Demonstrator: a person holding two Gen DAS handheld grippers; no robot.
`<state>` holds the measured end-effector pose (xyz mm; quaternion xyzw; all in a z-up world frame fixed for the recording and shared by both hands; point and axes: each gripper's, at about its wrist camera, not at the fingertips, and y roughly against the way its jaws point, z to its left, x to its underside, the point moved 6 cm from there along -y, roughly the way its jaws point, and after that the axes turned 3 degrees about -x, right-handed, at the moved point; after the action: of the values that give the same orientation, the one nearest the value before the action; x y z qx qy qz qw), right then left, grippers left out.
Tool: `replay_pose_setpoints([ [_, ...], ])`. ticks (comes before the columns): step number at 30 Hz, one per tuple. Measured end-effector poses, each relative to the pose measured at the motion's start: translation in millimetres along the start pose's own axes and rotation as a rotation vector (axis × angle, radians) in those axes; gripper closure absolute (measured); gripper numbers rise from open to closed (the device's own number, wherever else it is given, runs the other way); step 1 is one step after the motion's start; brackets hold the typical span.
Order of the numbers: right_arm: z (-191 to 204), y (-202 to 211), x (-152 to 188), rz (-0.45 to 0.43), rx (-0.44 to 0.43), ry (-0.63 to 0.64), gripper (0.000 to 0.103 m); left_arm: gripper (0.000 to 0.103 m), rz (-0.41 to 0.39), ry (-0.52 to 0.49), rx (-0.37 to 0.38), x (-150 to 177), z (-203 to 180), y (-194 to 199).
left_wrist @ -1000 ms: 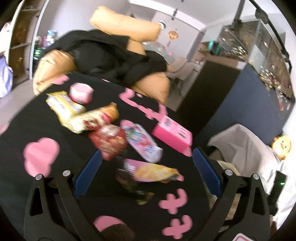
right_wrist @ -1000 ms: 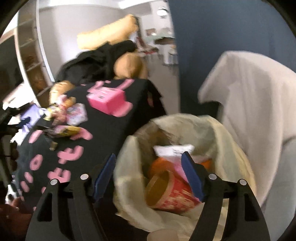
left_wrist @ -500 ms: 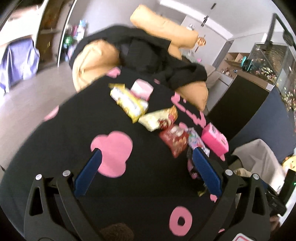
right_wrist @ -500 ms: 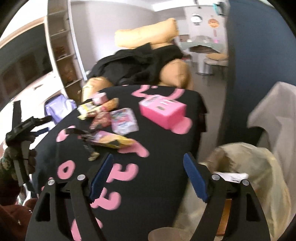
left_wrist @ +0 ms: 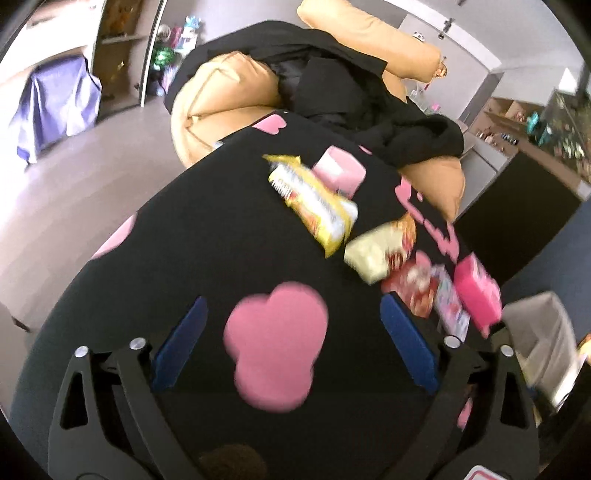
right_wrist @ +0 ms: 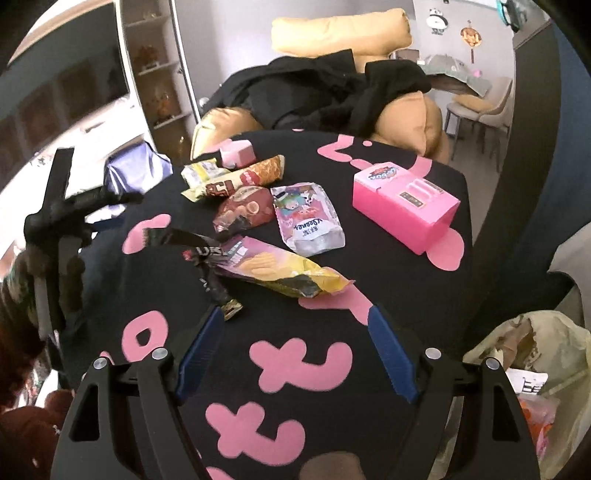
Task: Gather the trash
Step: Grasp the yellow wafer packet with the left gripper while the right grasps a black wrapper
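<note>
A black tablecloth [right_wrist: 369, 280] with pink shapes covers the table, and the trash lies in a loose cluster across it. Nearest the right gripper [right_wrist: 295, 347] is a yellow and pink wrapper [right_wrist: 280, 271], lying across a black torn wrapper [right_wrist: 207, 258] whose end reaches almost to the gripper's left finger. Behind them sit a dark red packet [right_wrist: 242, 212], a pale pouch [right_wrist: 306, 221] just beside it, and a yellow packet [right_wrist: 201, 181] with an orange-tipped one [right_wrist: 258, 173] touching it. A pink box [right_wrist: 404, 205] stands apart on the right, and a small pink cup [right_wrist: 236, 153] sits at the far edge. The right gripper has just been opening and holds nothing; only cloth shows between its fingers. The left gripper [left_wrist: 291, 345] has just closed slightly yet remains released and empty above a pink blob, with the yellow packet [left_wrist: 314, 203] well ahead. A lined trash bag [right_wrist: 535, 376] hangs at the table's right edge. Behind the table, black clothes [right_wrist: 332, 88] drape over orange cushions [right_wrist: 340, 31].
</note>
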<state>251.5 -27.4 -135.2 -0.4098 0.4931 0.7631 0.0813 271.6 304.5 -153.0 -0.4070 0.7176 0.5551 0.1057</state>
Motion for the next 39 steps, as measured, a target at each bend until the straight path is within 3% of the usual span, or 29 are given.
replay_pose_setpoints([
  [5,-2.0,-18.7,-1.9,0.019,-0.005,-0.018,0.027,0.026,0.072,0.085,-0.022,-36.9,-7.4,-54.7],
  [11,-9.3,-31.6,-0.1,0.032,0.051,-0.010,0.027,0.027,0.020,0.045,-0.146,-63.0,-28.2,-90.2],
  [12,-10.5,-32.8,0.6,0.035,0.056,-0.010,0.027,0.031,0.008,0.019,-0.176,-64.6,-30.3,-92.8],
  [14,-13.7,-34.1,2.1,0.040,0.063,-0.011,0.027,0.054,-0.002,-0.038,-0.224,-64.8,-33.5,-96.9],
  [17,-17.3,-32.9,4.0,0.038,0.061,-0.020,0.027,0.071,0.009,-0.062,-0.143,-59.0,-35.8,-90.2],
  [19,-19.1,-31.9,5.0,0.037,0.047,-0.034,0.027,0.076,0.023,-0.073,-0.096,-52.5,-36.5,-78.4],
  [24,-8.6,-28.6,0.8,0.020,0.014,-0.024,0.027,0.078,0.034,-0.156,0.016,-19.9,-37.4,-30.2],
  [29,19.6,-25.3,-6.7,0.007,-0.034,0.038,0.027,0.078,0.090,-0.157,0.123,11.1,-24.4,7.7],
  [34,51.7,-35.3,-6.8,0.041,-0.077,0.102,0.030,0.078,0.106,-0.136,0.132,36.8,-9.0,25.7],
  [39,62.0,-60.8,-3.4,0.088,-0.109,0.080,0.030,0.077,0.120,-0.122,0.120,56.9,-3.4,29.1],
])
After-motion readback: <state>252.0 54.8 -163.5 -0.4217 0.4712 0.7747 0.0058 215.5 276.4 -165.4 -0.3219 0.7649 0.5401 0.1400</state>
